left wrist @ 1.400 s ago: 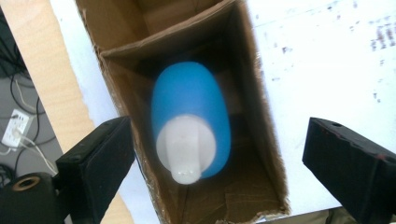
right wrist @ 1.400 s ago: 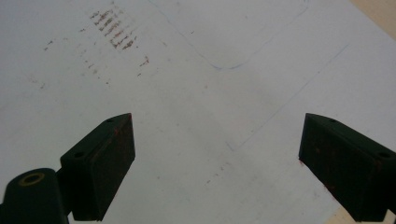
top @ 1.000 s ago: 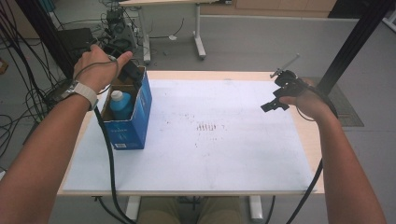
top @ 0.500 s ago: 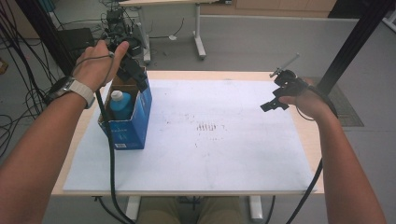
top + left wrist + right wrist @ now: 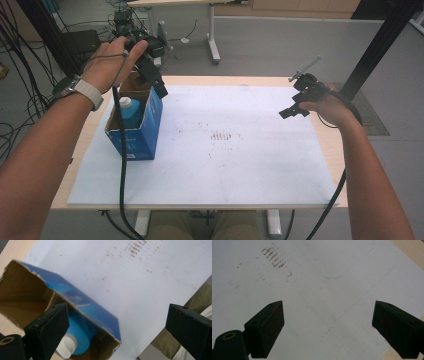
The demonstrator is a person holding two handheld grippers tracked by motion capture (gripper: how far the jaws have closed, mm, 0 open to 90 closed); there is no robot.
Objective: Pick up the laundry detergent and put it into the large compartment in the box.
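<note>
An open blue cardboard box stands on the left of the white sheet, with a blue bottle with a white cap inside it. My left gripper hovers just above the box's far right rim, open and holding nothing. From the left gripper view I look down past the wide-apart jaws at the box and the bottle in it. My right gripper hangs open over the sheet's right side, well away from the box. In the right gripper view bare sheet lies between the jaws.
A white sheet covers most of the wooden table, with brown smudges near its middle. A faint pencil outline marks the sheet on the right. Cables and a desk leg lie on the floor beyond.
My left hand and gripper have lifted a little above the box top and drifted slightly right. The right gripper has stayed put.
</note>
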